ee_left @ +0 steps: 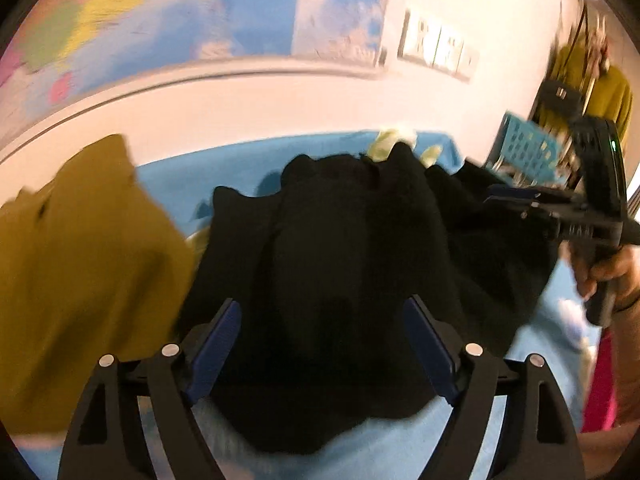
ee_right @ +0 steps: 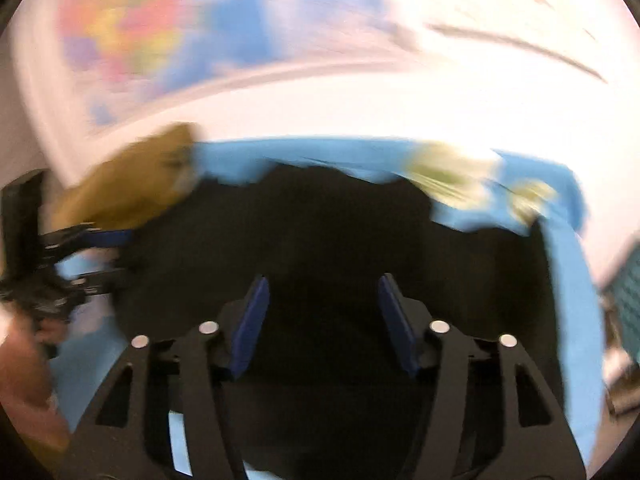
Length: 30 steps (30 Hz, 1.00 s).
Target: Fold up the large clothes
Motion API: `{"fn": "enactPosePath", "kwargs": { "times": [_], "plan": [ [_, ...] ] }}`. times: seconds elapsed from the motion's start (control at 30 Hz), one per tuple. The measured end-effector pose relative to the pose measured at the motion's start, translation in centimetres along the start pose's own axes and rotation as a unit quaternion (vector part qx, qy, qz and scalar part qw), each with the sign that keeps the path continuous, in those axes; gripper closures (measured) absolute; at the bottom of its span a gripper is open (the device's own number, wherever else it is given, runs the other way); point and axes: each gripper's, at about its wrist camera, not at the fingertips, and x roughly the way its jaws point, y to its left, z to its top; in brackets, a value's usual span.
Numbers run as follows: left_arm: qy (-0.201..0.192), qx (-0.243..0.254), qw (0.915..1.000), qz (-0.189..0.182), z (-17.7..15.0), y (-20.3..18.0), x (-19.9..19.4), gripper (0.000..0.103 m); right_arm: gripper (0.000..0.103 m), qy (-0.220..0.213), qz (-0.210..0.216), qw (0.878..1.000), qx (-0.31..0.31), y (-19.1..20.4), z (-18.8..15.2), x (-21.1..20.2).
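A large black garment (ee_left: pixel 332 264) lies crumpled on the blue-covered table (ee_left: pixel 208 172). It also fills the middle of the right wrist view (ee_right: pixel 320 232). My left gripper (ee_left: pixel 322 320) is open above the garment's near part, its blue pads (ee_left: pixel 216 344) apart with nothing between them. My right gripper (ee_right: pixel 323 300) is open over the garment too. The right gripper also shows at the right of the left wrist view (ee_left: pixel 516 200), at the garment's right edge. The left gripper shows at the left of the right wrist view (ee_right: pixel 108 256). Both views are blurred.
A mustard-yellow garment (ee_left: pixel 80 272) lies left of the black one. A pale green cloth (ee_left: pixel 392 144) lies at the table's far edge. A blue perforated basket (ee_left: pixel 528 148) stands at the right. A white wall with a coloured map (ee_left: pixel 120 20) rises behind the table.
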Motion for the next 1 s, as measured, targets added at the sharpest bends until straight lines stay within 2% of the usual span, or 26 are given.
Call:
{"fn": "enactPosePath", "kwargs": {
  "times": [0.03,0.1,0.13,0.17,0.2,0.23,0.27,0.33,0.37,0.43,0.47,0.5,0.57,0.63,0.7,0.73,0.77,0.8,0.9,0.93,1.0],
  "plan": [
    [0.010,0.001,0.9999,0.007,0.4,-0.1,1.0,0.023,0.045,0.011,-0.012,1.000,0.003,-0.9,-0.1,0.7],
    [0.049,-0.019,0.9984,0.022,1.2,0.5,3.8,0.033,0.048,0.032,-0.022,0.999,0.010,-2.1,-0.6,1.9],
    [0.066,-0.030,0.9971,0.023,1.6,0.9,5.0,0.041,0.051,0.043,-0.029,0.999,0.001,-2.3,-0.7,2.8],
    [0.066,-0.037,0.9968,0.024,1.8,1.2,5.6,0.049,0.065,0.044,-0.033,0.998,-0.006,-2.2,-0.9,3.2],
    [0.063,-0.043,0.9969,0.020,1.9,1.5,5.6,0.056,0.084,0.047,-0.027,0.998,-0.009,-2.1,-1.3,3.2],
    [0.057,-0.061,0.9965,0.012,2.1,2.0,5.4,0.077,0.094,0.048,-0.022,0.998,-0.017,-2.0,-1.3,3.2],
    [0.051,-0.074,0.9959,0.012,2.2,2.4,5.1,0.094,0.095,0.039,-0.020,0.999,-0.019,-1.9,-1.2,2.8],
    [0.024,-0.100,0.9947,0.007,2.2,3.4,3.7,0.098,0.096,-0.010,-0.017,1.000,0.004,-2.9,-0.9,0.0],
    [0.004,-0.113,0.9936,-0.001,2.1,3.9,2.6,0.098,0.096,-0.039,-0.014,0.999,0.023,-3.6,-0.8,-1.4],
    [-0.005,-0.125,0.9919,-0.018,1.6,4.5,1.8,0.098,0.088,-0.062,0.005,0.996,0.064,-5.0,-0.8,-2.6],
    [0.000,-0.123,0.9923,-0.016,1.3,4.6,1.8,0.097,0.072,-0.048,0.005,0.996,0.068,-5.4,-1.0,-1.9],
    [0.000,-0.115,0.9934,-0.009,1.2,4.4,1.9,0.097,0.061,-0.028,0.003,0.998,0.059,-5.5,-1.2,-1.0],
    [0.000,-0.102,0.9947,0.006,1.0,4.0,2.0,0.084,0.060,-0.010,0.002,0.999,0.053,-5.5,-1.7,-0.3],
    [0.001,-0.105,0.9943,0.017,1.1,4.1,1.9,0.078,0.059,-0.027,0.008,0.998,0.058,-5.5,-1.9,-1.0],
    [-0.003,-0.107,0.9942,0.009,1.4,3.6,1.7,0.063,0.058,-0.037,0.009,0.997,0.061,-6.0,-2.0,-1.7],
    [-0.007,-0.107,0.9942,0.007,1.5,3.5,1.5,0.051,0.057,-0.041,0.008,0.997,0.061,-6.2,-2.3,-2.3],
    [-0.020,-0.096,0.9951,0.004,1.6,2.9,1.0,0.050,0.052,-0.042,0.007,0.997,0.059,-6.3,-2.4,-2.5],
    [-0.027,-0.084,0.9961,0.003,1.9,2.3,0.9,0.050,0.051,-0.036,0.006,0.998,0.049,-6.1,-2.6,-2.5],
    [-0.036,-0.041,0.9985,-0.006,2.1,0.0,0.6,0.044,0.056,-0.033,-0.006,0.999,0.038,-5.9,-2.5,-2.2],
    [-0.033,-0.028,0.9990,-0.006,2.1,-0.6,0.8,0.042,0.059,-0.032,-0.004,0.999,0.035,-5.9,-2.4,-2.0],
    [-0.012,-0.009,0.9999,0.004,2.0,-1.6,2.2,0.042,0.073,-0.018,-0.005,1.000,0.025,-5.9,-2.4,-1.1]
  ]
}}
